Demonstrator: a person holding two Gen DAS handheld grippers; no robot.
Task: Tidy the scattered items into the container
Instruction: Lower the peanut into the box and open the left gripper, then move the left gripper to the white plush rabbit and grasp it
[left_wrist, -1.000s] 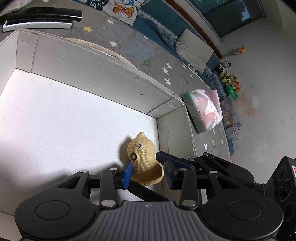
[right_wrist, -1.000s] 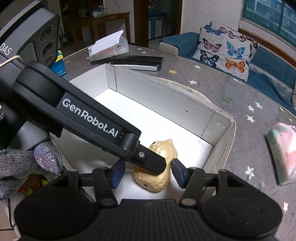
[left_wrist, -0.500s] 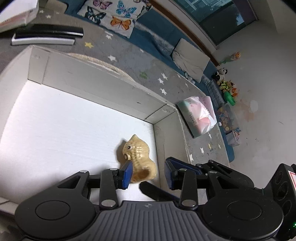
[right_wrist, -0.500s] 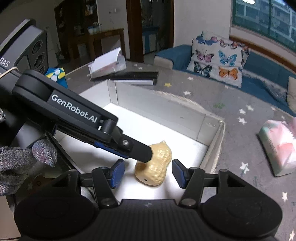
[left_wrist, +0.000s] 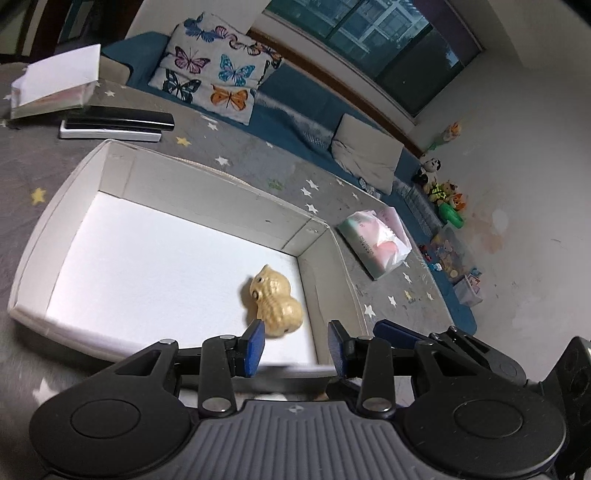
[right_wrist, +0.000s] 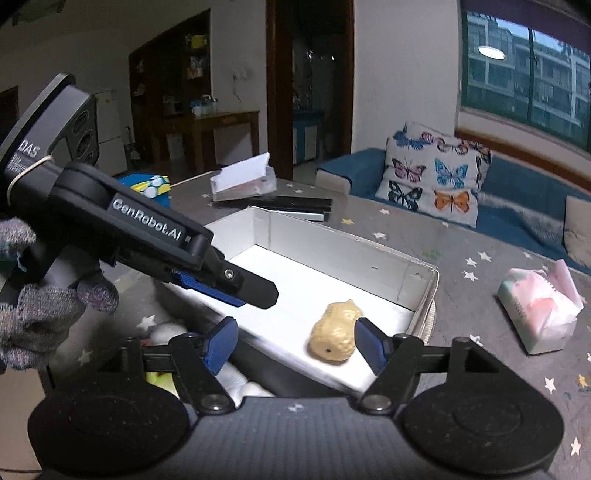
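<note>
A yellow peanut-shaped toy with eyes lies on the white floor of the open cardboard box, near its right wall. It also shows in the right wrist view inside the box. My left gripper is open and empty, above the box's near edge, apart from the toy. It shows in the right wrist view over the box. My right gripper is open and empty, with the toy seen between its fingers below. White and yellow items lie outside the box's near side, partly hidden.
A tissue pack lies right of the box on the grey star-patterned table; it also shows in the right wrist view. A black and white flat device and a card box lie beyond. A sofa with a butterfly cushion stands behind.
The left gripper has opened, let go of the peanut toy and drawn back and up. The toy now lies in the box. The right gripper has also risen and pulled back.
</note>
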